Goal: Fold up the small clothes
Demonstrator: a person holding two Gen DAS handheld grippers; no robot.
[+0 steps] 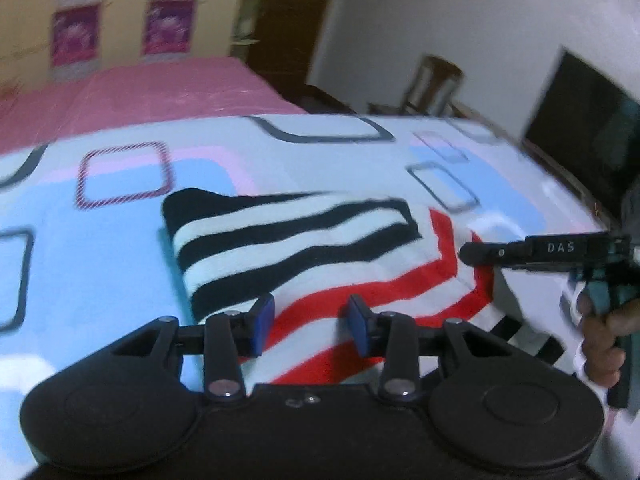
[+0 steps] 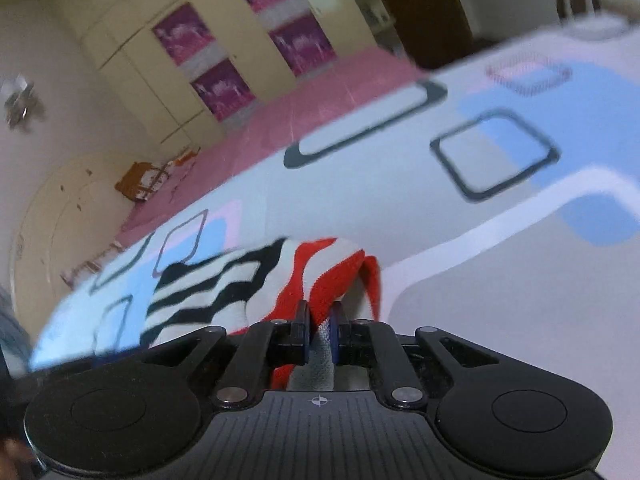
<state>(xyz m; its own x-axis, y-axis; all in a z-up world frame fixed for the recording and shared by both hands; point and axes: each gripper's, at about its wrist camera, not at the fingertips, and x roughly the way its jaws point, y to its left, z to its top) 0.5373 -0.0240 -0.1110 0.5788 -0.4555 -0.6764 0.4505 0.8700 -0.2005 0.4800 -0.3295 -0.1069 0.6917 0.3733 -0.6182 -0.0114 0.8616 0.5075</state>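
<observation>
A small striped garment [image 1: 304, 248], black-and-white on one part and red-and-white on the other, lies partly folded on the bed. My left gripper [image 1: 310, 322] is open, its blue pads just above the garment's near edge, holding nothing. My right gripper [image 2: 320, 322] is shut on the garment's red-striped edge [image 2: 340, 276] and lifts it slightly. In the left wrist view the right gripper [image 1: 472, 252] comes in from the right at the garment's red edge, held by a hand.
The bed sheet [image 1: 100, 240] is light blue and white with square outlines; a pink cover [image 1: 160, 92] lies beyond it. A wardrobe [image 2: 224, 40] stands behind the bed. A wooden chair [image 1: 432, 84] and a dark screen [image 1: 588, 128] stand at the right wall.
</observation>
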